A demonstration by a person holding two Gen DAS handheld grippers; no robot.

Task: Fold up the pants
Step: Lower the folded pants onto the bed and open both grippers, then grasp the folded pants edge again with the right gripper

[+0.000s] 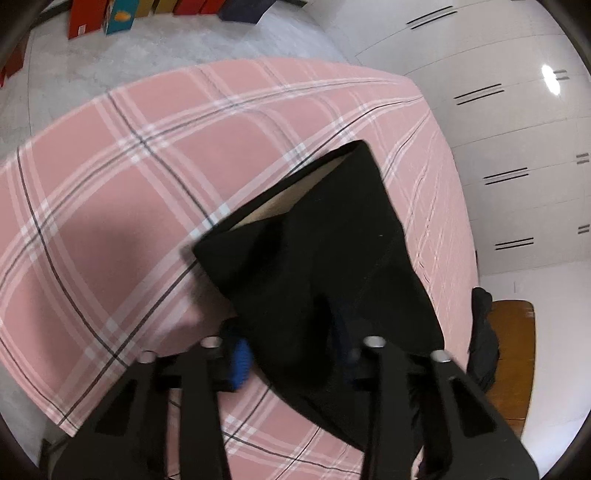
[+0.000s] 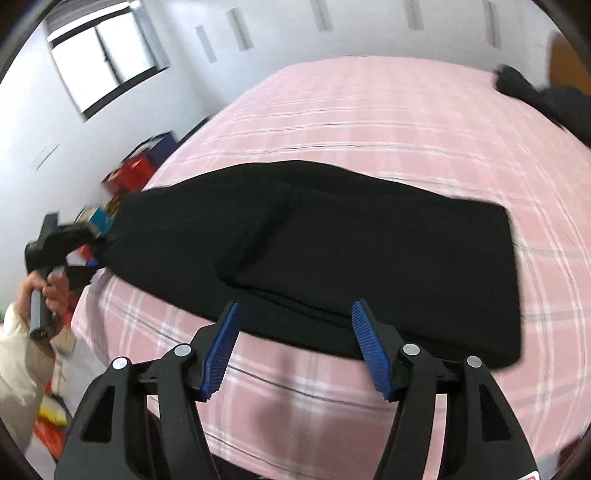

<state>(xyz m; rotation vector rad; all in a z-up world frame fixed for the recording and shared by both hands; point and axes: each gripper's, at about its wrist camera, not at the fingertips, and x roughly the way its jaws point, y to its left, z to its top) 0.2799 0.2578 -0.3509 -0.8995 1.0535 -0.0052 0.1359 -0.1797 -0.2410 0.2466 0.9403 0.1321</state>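
Note:
Black pants (image 2: 351, 251) lie across the pink plaid bed (image 2: 406, 122). One end is lifted off the left edge of the bed. My left gripper (image 2: 96, 258) is shut on that end; in the left wrist view the pants (image 1: 317, 266) drape over the gripper (image 1: 291, 350) and hide most of its blue pads. A tan lining shows inside the cloth opening (image 1: 273, 206). My right gripper (image 2: 295, 343) is open and empty, its blue pads (image 2: 221, 350) just in front of the near edge of the pants.
Colourful boxes (image 1: 99, 18) stand on the grey floor beyond the bed. White wardrobe doors (image 1: 517, 147) run along the bed's side. A dark garment (image 2: 535, 92) lies at the bed's far corner by a wooden stand (image 1: 513, 354).

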